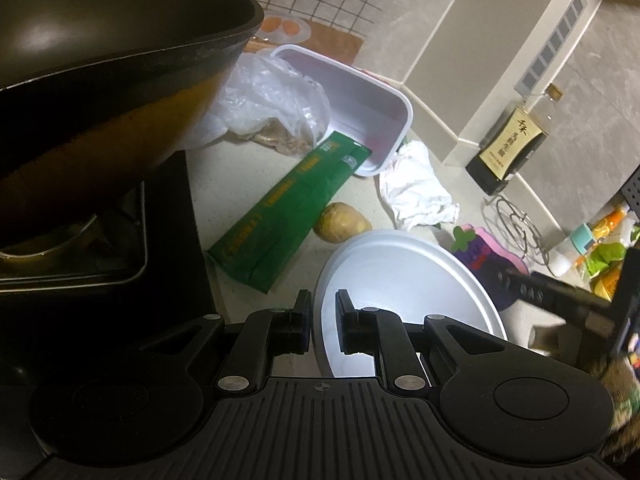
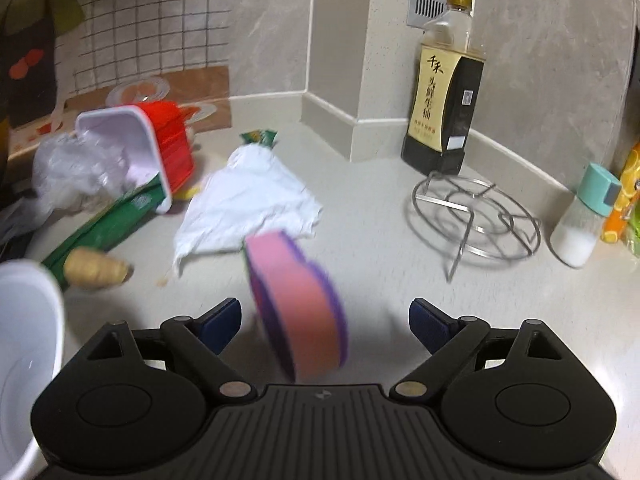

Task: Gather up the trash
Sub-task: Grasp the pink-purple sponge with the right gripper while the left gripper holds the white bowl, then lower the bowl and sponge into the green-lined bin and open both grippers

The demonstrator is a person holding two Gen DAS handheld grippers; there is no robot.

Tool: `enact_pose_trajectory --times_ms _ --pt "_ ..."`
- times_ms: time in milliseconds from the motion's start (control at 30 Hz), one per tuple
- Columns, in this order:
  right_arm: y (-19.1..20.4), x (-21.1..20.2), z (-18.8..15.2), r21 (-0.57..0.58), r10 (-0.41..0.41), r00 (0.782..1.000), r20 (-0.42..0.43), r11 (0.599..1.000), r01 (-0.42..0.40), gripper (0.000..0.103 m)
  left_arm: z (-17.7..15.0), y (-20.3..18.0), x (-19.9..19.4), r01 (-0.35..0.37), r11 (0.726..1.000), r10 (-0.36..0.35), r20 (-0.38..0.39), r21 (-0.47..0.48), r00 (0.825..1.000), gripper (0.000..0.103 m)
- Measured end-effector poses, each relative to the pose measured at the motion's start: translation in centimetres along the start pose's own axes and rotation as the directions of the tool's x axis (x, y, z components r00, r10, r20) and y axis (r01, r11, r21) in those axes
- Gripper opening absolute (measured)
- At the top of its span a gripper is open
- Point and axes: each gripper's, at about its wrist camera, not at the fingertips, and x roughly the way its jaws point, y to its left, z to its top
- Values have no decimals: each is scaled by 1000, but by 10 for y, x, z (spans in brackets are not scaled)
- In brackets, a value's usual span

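counter [image 2: 380,248] | napkin [image 2: 248,204] | potato [image 2: 96,270] | trivet [image 2: 476,216] | bottle [image 2: 444,92]

Wok [image 1: 100,40]: dark metal, semi-gloss. Bowl [image 1: 404,296]: smooth white plastic. Tissue [image 2: 248,204]: crumpled white paper. Bag [image 1: 276,96]: thin clear plastic, glossy. Trivet [image 2: 476,216] at 3 o'clock: shiny wire metal. Countertop [image 2: 380,240]: matt, speckled.

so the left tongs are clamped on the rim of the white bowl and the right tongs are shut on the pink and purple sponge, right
Not quite. The left tongs do grip the rim of the white bowl, but the right tongs are wide open. In the right wrist view, the pink and purple sponge sits blurred between the spread fingers, touching neither.
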Motion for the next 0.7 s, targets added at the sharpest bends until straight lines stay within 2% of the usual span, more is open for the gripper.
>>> enact_pose_trajectory --times_ms 33,67,100,133,333,500,600,700 --pt "-2 4 3 1 10 1000 -8 1000 -10 79 0 0 0 0 1000 0 -2 2 1000 15" --pt "-2 9 6 0 24 999 -31 1000 -24 55 -1 0 0 1 1000 -1 -7 2 1000 15" --pt "-2 14 9 -2 42 997 -61 999 -42 39 -1 1 1 2 1000 -2 -7 3 1000 15" --pt "-1 18 10 0 56 993 -100 998 -57 30 -2 1 1 6 1000 -6 -7 4 1000 15" --pt "3 -3 2 50 86 990 -114 995 -81 30 -4 4 5 71 997 -70 -15 18 997 15" --pt "4 -45 -13 122 90 993 -77 989 -81 30 -5 5 7 106 994 -106 -5 29 994 13" --pt "1 -73 -28 175 67 996 -64 983 -54 30 -3 2 7 136 989 -136 -1 65 991 11" --pt "-8 -100 -50 243 -1 997 -74 970 19 30 -2 -8 7 202 975 -201 -13 93 979 12"
